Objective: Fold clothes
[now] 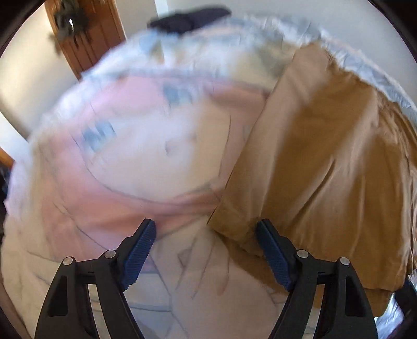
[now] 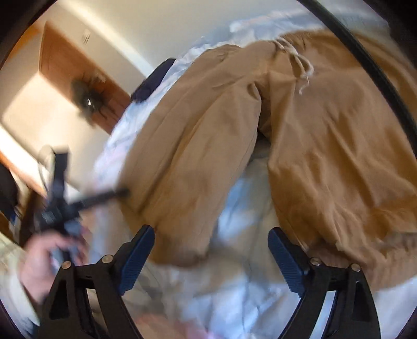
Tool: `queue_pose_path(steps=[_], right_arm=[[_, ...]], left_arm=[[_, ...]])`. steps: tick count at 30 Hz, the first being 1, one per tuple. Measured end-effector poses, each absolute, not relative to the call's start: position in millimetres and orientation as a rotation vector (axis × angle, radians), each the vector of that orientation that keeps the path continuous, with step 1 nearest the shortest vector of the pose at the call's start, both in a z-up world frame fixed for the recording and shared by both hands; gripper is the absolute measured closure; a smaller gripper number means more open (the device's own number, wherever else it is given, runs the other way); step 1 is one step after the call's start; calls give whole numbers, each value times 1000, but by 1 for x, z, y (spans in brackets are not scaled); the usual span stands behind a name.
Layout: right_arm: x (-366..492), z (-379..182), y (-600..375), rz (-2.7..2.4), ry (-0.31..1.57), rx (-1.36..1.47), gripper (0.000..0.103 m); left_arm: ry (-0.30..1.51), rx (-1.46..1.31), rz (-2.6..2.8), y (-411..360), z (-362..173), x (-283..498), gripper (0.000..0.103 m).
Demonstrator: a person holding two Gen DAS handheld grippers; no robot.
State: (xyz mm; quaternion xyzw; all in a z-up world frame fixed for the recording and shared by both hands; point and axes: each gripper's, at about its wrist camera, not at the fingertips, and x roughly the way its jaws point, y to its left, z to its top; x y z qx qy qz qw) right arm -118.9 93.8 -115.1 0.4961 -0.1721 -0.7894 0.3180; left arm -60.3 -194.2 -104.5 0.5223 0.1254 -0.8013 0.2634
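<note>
Tan drawstring trousers lie spread on a pale quilted bed cover, both legs pointing toward me, the white drawstring at the far end. My right gripper is open and empty, just above the gap between the two leg cuffs. My left gripper is open and empty, its right finger beside the cuff of the left trouser leg. From the right wrist view the left gripper shows blurred at the left, its tip at the leg's edge.
The pink and white bed cover fills the left wrist view. A dark folded garment lies at the bed's far edge. A wooden door with a wreath stands behind. A black cable crosses the upper right.
</note>
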Motion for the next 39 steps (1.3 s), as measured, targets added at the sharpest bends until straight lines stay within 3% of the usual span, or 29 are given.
queue_pose_path(steps=[4,6,7,8,9,11,14,19,21,23,28,30,31,32,33,34,37,39], right_arm=[[-137,-125,84,-2052,-554,1301,0],[-142,-127,77,-2031,-587,1264,2],[-143,-127,74,-1997,-595,1251,26],[-145,-128,70,-1960,-602,1243,70],[-146,-131,66,-1931,-589,1285,85],[-147,-133,63,-1894,-568,1364,95],[-146,-128,69,-1885,-554,1431,95],[-130,-74,85,-1973,-294,1468,94],[-124,-56,95,-2006,-293,1432,94],[-124,-54,101,-2042,-275,1486,85],[-123,-54,106,-2235,-59,1568,79],[-128,-48,134,-2240,-147,1548,69],[-131,-45,149,-2241,-195,1539,54],[-130,-46,168,-2246,-235,1543,46],[-132,-46,199,-2262,-289,1548,46],[-132,-47,225,-2281,-334,1551,44],[-126,-45,284,-2358,-435,1559,24],[-123,-43,313,-2399,-428,1531,19]], left_arm=[[269,1419,-2155,-188,-109,-64,23],[243,1419,-2148,-185,-111,-66,23],[238,1420,-2145,-185,-112,-67,23],[233,1422,-2141,-184,-113,-68,23],[232,1423,-2138,-184,-113,-68,23],[258,1421,-2132,-187,-114,-69,22],[264,1426,-2134,-189,-116,-70,21],[273,1431,-2136,-191,-116,-70,21],[265,1431,-2138,-190,-115,-71,21],[242,1428,-2140,-189,-114,-71,20],[201,1421,-2144,-190,-113,-72,14],[167,1418,-2148,-190,-113,-72,10],[134,1409,-2148,-188,-109,-74,10],[110,1388,-2168,-183,-102,-75,15],[95,1360,-2206,-177,-94,-76,28],[111,1328,-2294,-168,-82,-76,32],[260,1243,-2735,-116,-39,-77,30],[348,1269,-2992,-61,-22,-74,23]])
